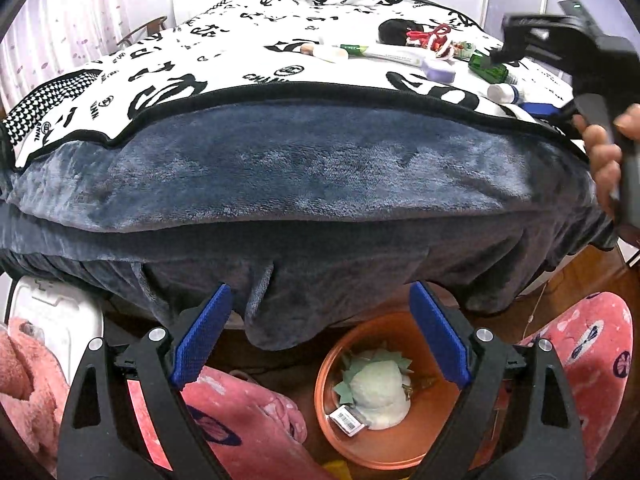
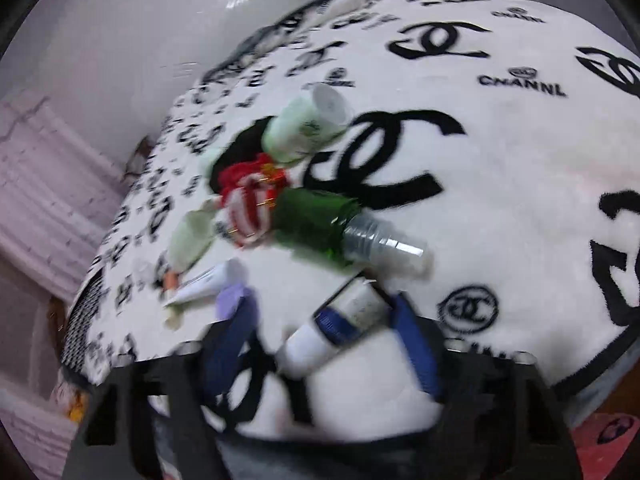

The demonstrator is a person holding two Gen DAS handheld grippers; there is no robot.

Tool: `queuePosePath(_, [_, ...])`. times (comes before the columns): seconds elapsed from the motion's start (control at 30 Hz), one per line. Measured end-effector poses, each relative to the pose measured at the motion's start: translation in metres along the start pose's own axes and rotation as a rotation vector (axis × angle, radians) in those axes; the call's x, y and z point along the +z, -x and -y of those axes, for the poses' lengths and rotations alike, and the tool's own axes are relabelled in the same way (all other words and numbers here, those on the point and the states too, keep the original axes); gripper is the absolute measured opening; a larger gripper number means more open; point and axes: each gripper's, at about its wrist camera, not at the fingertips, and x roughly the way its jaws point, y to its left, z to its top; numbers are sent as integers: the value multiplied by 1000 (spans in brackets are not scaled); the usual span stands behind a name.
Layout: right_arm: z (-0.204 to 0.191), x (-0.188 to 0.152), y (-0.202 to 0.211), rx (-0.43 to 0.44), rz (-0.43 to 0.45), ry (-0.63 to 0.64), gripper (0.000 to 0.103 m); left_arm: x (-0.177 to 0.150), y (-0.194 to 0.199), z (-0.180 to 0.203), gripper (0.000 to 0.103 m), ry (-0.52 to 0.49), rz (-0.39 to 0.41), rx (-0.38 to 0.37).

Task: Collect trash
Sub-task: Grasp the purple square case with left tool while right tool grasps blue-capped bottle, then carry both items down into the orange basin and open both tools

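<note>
Two blue ribbed pads tip the left gripper (image 1: pixel 320 334) at the bottom of the left wrist view, spread wide with nothing between them. Between and below them sits a round orange bin (image 1: pixel 326 364), holding a crumpled white wad (image 1: pixel 378 394) on green jagged-edged paper and a small barcode label (image 1: pixel 347 420). Pink fleece fabric (image 1: pixel 248 416) with dark blue prints flanks the bin at both lower corners. Above hangs a grey-blue plush bedspread (image 1: pixel 304 176), and over it a white fleece blanket (image 1: pixel 240 56) edged in black, printed with interlocked-C logos.

Right wrist view, blurred: the right gripper (image 2: pixel 320 344) at bottom centre has its blue fingers parted to either side of a white tube with a dark blue band (image 2: pixel 332 330); contact cannot be judged. Beyond it, at centre, lies a green bottle with a clear threaded neck (image 2: pixel 316 220), just beside a red-and-white knitted item (image 2: pixel 252 204) and a pale green cylindrical bottle with a white cap (image 2: pixel 304 128). A lavender piece (image 2: pixel 234 294) and a white tube (image 2: pixel 204 284) lie at lower left. Blanket lettering reads "CNANNL" at upper right.
</note>
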Motion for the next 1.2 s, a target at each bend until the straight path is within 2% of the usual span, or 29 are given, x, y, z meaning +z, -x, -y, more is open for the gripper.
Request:
queuePosePath(0.03, [2, -2, -1, -21, 3, -4, 40, 0, 1, 0, 88, -1, 0, 0])
queuePosePath(0.17, [7, -10, 12, -12, 33, 13, 38, 0, 4, -2, 88, 9, 11, -3])
queuePosePath(0.2, [7, -12, 16, -7, 47, 20, 35, 0, 5, -2, 88, 9, 14, -1])
queuePosePath(0.3, [8, -16, 29, 35, 73, 16, 33, 2, 6, 0, 88, 9, 17, -4])
queuePosePath(0.4, [9, -14, 38, 94, 84, 15, 26, 6, 9, 5, 88, -4, 32, -9])
queuePosePath(0.5, [9, -12, 56, 152, 116, 18, 24, 18, 17, 9, 88, -13, 61, -55])
queuePosePath(0.6, [8, -11, 74, 194, 145, 35, 24, 38, 20, 16, 88, -22, 98, -98])
queuePosePath(0.7, [11, -11, 100, 211, 193, 64, 24, 73, 15, 32, 88, -61, 118, -191])
queuePosePath(0.87, [21, -22, 152, 214, 299, 153, 24, 126, -12, 63, 87, -101, 147, -202])
queuePosePath(0.93, [25, -28, 165, 208, 323, 184, 24, 146, -33, 77, 80, -107, 103, -222])
queuePosePath(0.97, [29, -33, 173, 212, 329, 204, 24, 156, -47, 85, 77, -108, 77, -209])
queuePosePath(1.03, [34, -40, 181, 225, 332, 223, 24, 166, -66, 92, 60, -110, 38, -190])
queuePosePath(1.07, [36, -43, 183, 230, 332, 232, 24, 173, -78, 96, 56, -100, 11, -181])
queuePosePath(1.17, [41, -55, 190, 237, 337, 265, 24, 181, -89, 99, 54, -78, -2, -169])
queuePosePath(1.2, [42, -57, 190, 239, 335, 273, 24, 186, -91, 100, 49, -76, -1, -162])
